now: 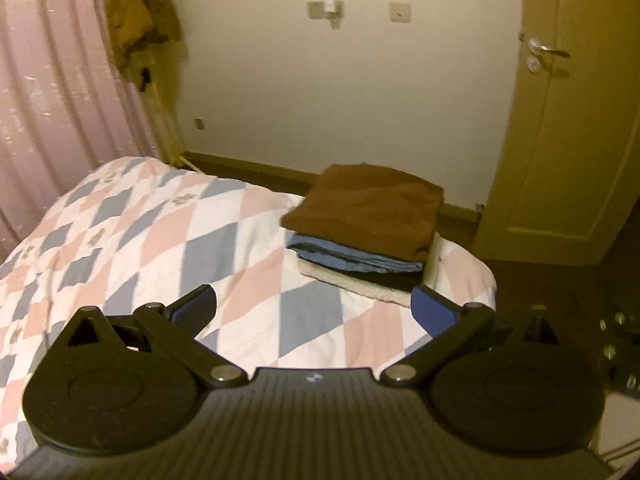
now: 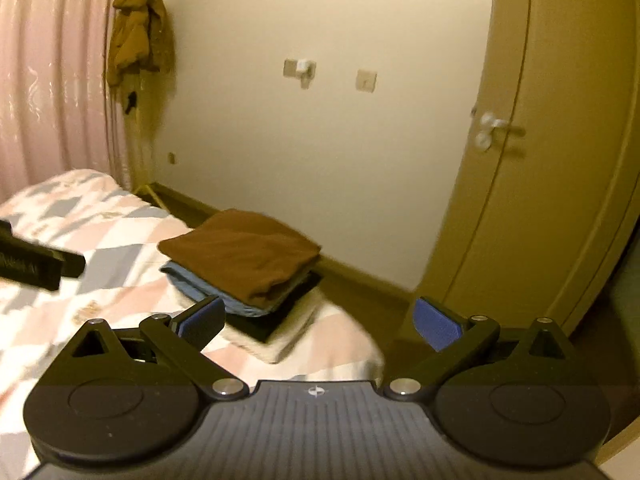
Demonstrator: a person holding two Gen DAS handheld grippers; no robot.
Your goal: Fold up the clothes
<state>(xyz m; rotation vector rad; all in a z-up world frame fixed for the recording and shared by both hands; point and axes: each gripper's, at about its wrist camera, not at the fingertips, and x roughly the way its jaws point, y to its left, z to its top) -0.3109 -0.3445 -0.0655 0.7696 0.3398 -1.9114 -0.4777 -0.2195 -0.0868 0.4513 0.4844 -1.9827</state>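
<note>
A stack of folded clothes sits at the far right corner of the bed (image 1: pixel 132 240). A brown garment (image 1: pixel 368 208) is on top, with a blue one (image 1: pixel 352 258), a black one and a white one (image 1: pixel 360 286) under it. The stack also shows in the right wrist view (image 2: pixel 244 256). My left gripper (image 1: pixel 314 306) is open and empty, held above the quilt in front of the stack. My right gripper (image 2: pixel 318 320) is open and empty, held above the bed's corner near the stack. The left gripper's dark body (image 2: pixel 36 264) shows at the left edge of the right wrist view.
The bed has a quilt of pink, blue and white diamonds (image 2: pixel 96 232). A pink curtain (image 1: pixel 52 92) hangs at left. A brown jacket (image 1: pixel 138 12) hangs in the corner. A closed door (image 1: pixel 568 120) stands at right beyond the bed, with dark floor below.
</note>
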